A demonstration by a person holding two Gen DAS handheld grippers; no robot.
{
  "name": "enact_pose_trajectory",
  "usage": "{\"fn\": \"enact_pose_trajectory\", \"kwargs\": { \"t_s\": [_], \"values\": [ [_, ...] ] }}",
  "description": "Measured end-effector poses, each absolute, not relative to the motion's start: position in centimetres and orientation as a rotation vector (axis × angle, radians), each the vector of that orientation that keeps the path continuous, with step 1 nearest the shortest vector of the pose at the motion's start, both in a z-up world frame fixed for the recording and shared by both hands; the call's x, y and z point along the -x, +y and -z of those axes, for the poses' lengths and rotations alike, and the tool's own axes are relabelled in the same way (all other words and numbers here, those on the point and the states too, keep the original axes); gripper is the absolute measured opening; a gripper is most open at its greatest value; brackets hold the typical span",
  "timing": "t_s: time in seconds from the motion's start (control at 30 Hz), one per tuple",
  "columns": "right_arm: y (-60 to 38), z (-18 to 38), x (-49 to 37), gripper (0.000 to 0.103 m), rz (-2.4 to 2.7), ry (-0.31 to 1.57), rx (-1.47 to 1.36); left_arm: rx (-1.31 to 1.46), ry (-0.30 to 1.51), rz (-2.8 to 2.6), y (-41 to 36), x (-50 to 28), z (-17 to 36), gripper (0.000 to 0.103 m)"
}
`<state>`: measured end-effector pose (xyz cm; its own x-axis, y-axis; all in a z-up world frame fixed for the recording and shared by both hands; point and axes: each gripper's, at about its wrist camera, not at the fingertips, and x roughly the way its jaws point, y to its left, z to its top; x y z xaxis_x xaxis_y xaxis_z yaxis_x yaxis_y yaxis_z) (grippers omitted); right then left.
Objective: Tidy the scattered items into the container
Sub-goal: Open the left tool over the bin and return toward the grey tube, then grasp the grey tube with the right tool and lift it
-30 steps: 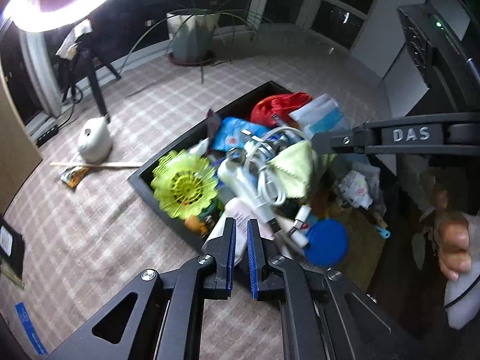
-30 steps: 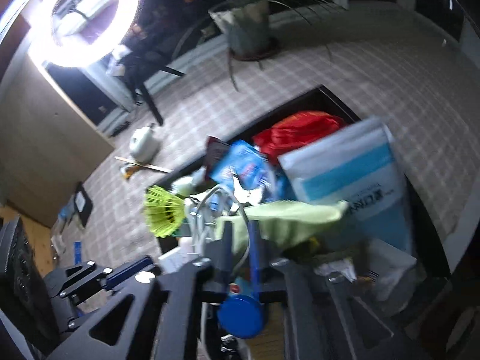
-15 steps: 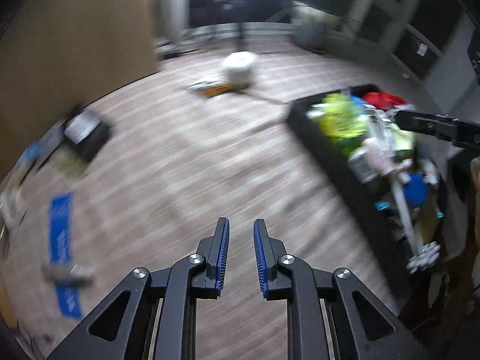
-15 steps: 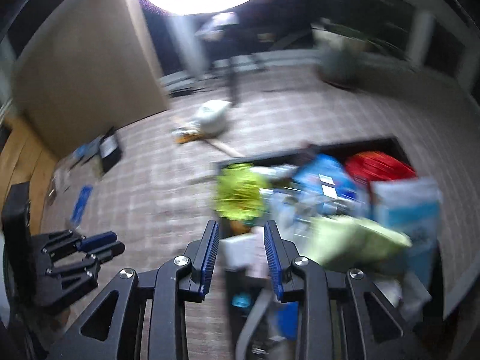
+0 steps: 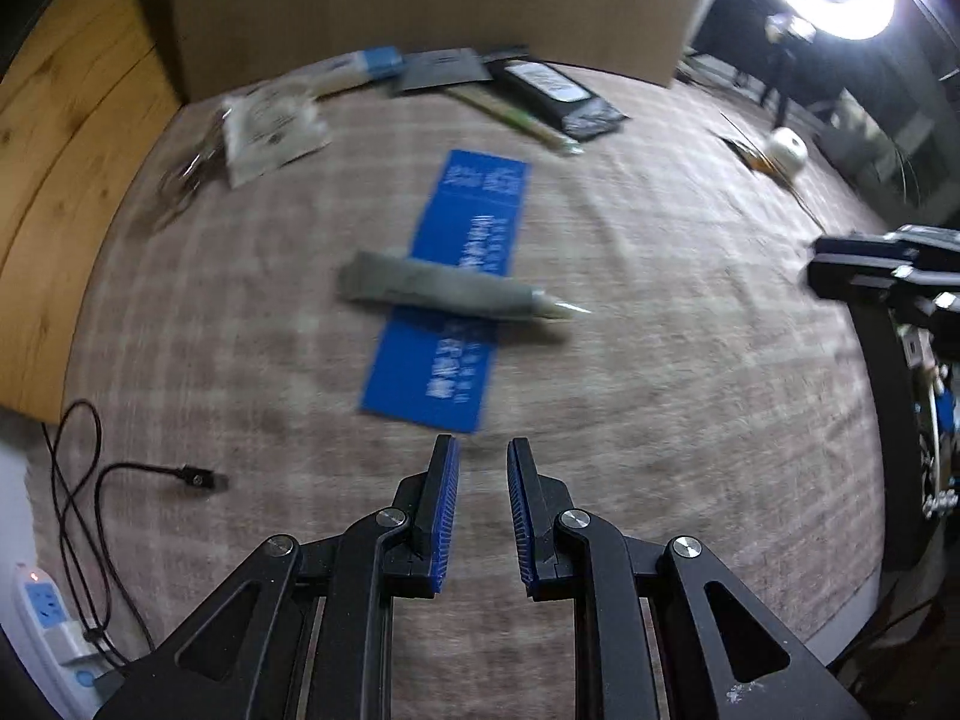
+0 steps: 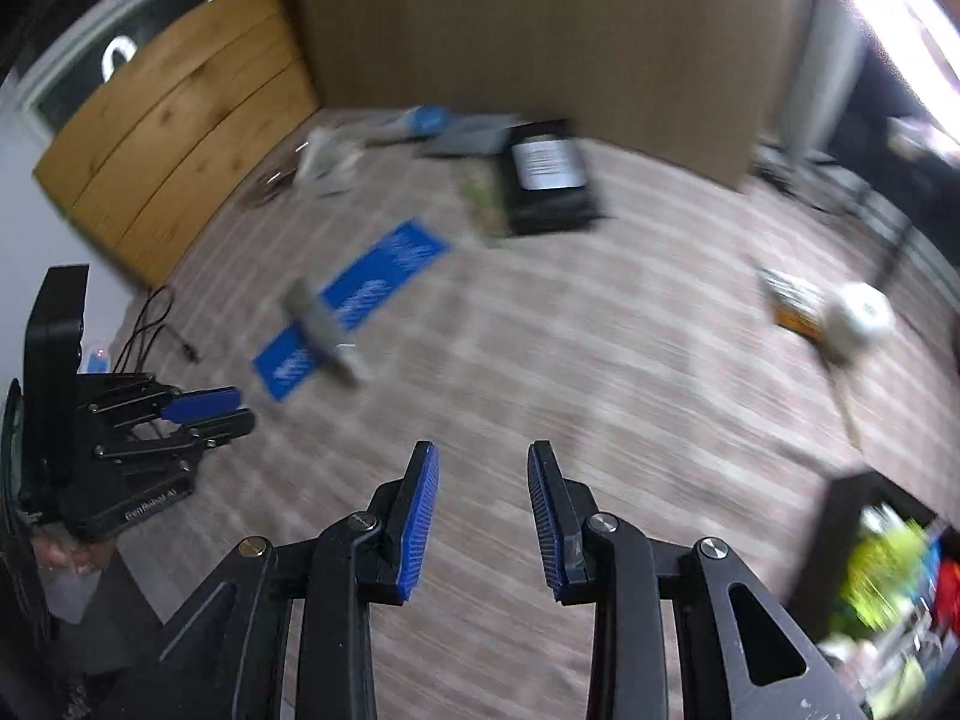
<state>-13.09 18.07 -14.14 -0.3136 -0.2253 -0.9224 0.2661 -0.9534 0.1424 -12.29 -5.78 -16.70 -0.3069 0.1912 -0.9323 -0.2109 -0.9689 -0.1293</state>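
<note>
A checked tablecloth [image 5: 660,372] covers the table; a blue card [image 5: 456,276] under a grey tube [image 5: 438,291] lies mid-table, packets along the far edge

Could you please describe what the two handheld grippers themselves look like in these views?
Both the left gripper and the right gripper are black metal linkages with triangular cutouts and silver pivot bolts. Their fingers carry ribbed blue pads. In the right wrist view, the left gripper's body bears small white lettering, too blurred to read.
</note>
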Motion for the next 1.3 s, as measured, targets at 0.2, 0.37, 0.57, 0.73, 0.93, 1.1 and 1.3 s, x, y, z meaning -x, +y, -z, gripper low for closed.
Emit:
{"fn": "enact_pose_trajectory", "kwargs": {
  "t_s": [0.2,0.37,0.57,0.73,0.93,1.1,1.3],
  "values": [
    [11.8,17.3,18.0,0.028,2.193,0.017,-1.698,1.673,-0.114,-2.349,-7.5,14.0,18.2,0.018],
    [9.8,20.3,21.3,0.028,2.099,-0.106,-1.785,1.684,-0.218,-2.295,-7.5,16.1,19.4,0.018],
    [9.2,22.9,22.8,0.028,2.05,-0.231,-1.861,1.654,-0.234,-2.275,-6.6,17.6,19.9,0.038],
    [9.5,23.5,22.1,0.012,1.916,-0.415,-1.888,1.619,-0.228,-2.251,-6.3,17.7,20.1,0.045],
    [9.0,23.8,21.6,0.012,1.888,-0.48,-1.887,1.594,-0.203,-2.233,-6.0,17.6,20.3,0.045],
    [7.0,23.2,21.1,0.014,1.884,-0.316,-1.872,1.579,-0.161,-2.263,-6.1,16.2,20.2,0.044],
    [5.6,23.8,21.1,0.013,1.841,-0.272,-1.834,1.592,-0.198,-2.345,-5.6,15.4,20.2,0.033]
  ]
}}
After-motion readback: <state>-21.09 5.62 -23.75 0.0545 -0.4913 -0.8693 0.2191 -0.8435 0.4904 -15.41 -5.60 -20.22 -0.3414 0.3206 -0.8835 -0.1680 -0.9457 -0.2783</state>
